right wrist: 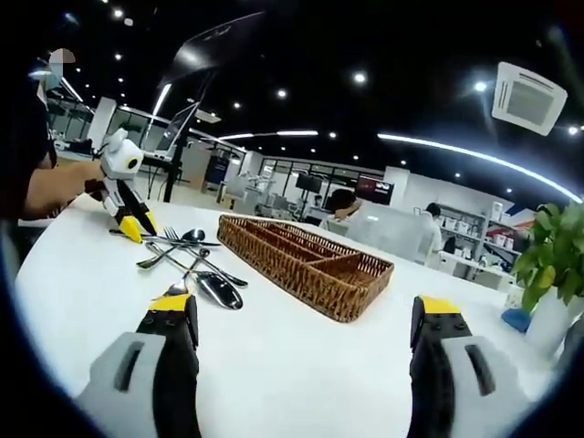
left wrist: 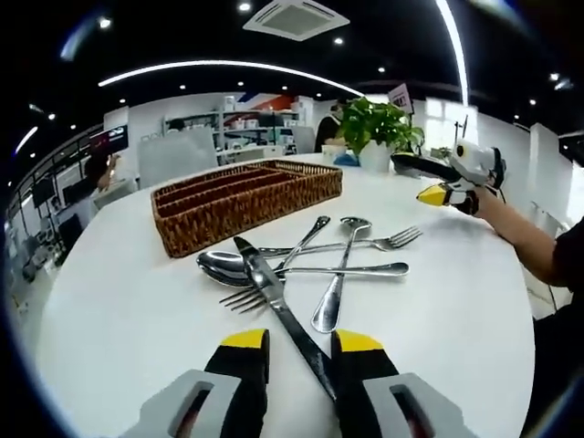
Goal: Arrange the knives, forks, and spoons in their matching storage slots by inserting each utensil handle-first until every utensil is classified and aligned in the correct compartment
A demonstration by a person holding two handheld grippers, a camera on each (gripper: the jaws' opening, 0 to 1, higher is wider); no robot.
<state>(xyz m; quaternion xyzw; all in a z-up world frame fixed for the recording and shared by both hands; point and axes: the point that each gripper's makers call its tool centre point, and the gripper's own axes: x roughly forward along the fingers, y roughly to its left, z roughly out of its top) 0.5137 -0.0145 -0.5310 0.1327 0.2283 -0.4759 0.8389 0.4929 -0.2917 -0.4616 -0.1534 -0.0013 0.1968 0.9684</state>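
A pile of cutlery lies crossed on the white round table: a knife, two spoons and two forks. The knife's handle runs back between the jaws of my left gripper, which stand a little apart around it, low over the table. In the right gripper view the left gripper sits at the end of the cutlery pile. My right gripper is wide open with nothing in it, held above the table on the other side; it is the right gripper at the table's right edge.
A brown wicker cutlery tray with long empty compartments stands behind the pile, the wicker tray lying between the two grippers. A potted plant stands at the table's far edge. Office desks and people fill the background.
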